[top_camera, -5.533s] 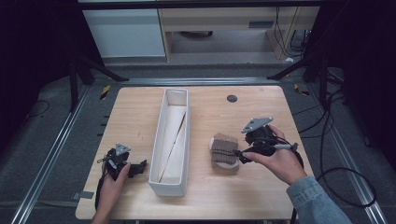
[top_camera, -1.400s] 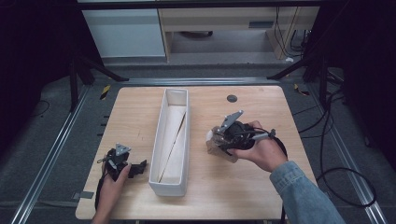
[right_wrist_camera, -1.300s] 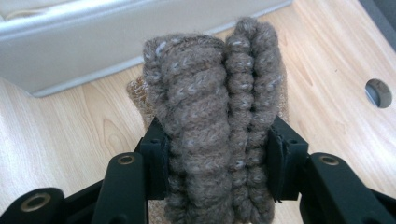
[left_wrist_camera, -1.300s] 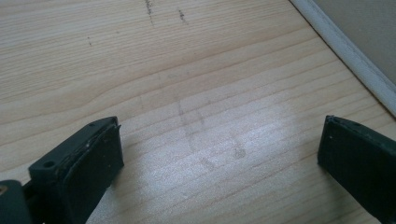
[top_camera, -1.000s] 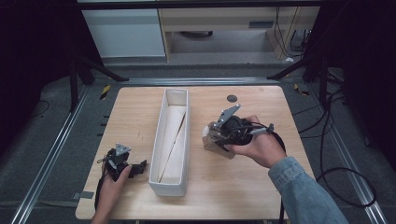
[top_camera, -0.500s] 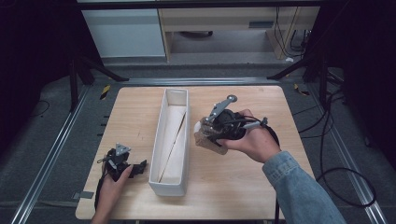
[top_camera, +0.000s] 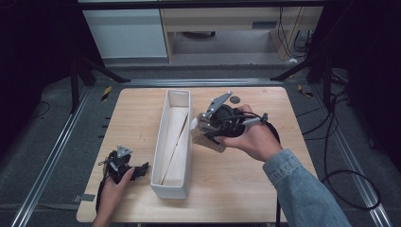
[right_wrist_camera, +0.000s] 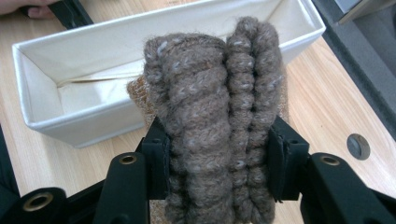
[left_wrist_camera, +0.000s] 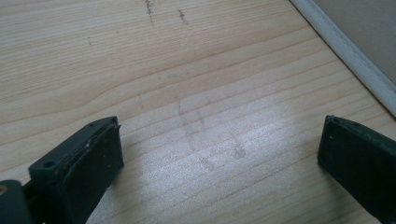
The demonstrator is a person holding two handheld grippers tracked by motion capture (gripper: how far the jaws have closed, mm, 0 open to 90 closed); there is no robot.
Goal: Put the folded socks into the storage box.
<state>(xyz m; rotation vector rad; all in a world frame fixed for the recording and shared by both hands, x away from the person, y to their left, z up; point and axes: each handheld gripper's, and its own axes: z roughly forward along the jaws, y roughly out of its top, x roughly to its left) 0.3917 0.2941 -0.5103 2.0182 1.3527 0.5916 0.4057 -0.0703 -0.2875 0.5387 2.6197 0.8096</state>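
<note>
A folded brown knitted piece (right_wrist_camera: pixel 215 116) is squeezed between the two black jaws of my right gripper (right_wrist_camera: pixel 217 154), which is shut on it. In the high view my right gripper (top_camera: pixel 208 130) holds this knitted bundle (top_camera: pixel 207 140) above the table, right beside the long white fabric box (top_camera: pixel 163 177). The same box (right_wrist_camera: pixel 70 122) lies just beyond the bundle in the right gripper view, its inside bare. My left gripper (top_camera: pixel 137 171) rests on the wood near the front left corner. Its jaws stand wide apart in the left gripper view, left gripper (left_wrist_camera: pixel 219 158) with only bare wood between them.
The wooden table (top_camera: pixel 265 189) has free room at the front right and along the left side. A small dark round disc (top_camera: pixel 235 100) lies near the back edge. Black cables (top_camera: pixel 340 156) trail off the right side. Dark frame legs and cabinets stand behind the table.
My right gripper has carried the knitted bundle up and to the left, from the table's right half to the box's side. The left hand has stayed put.
</note>
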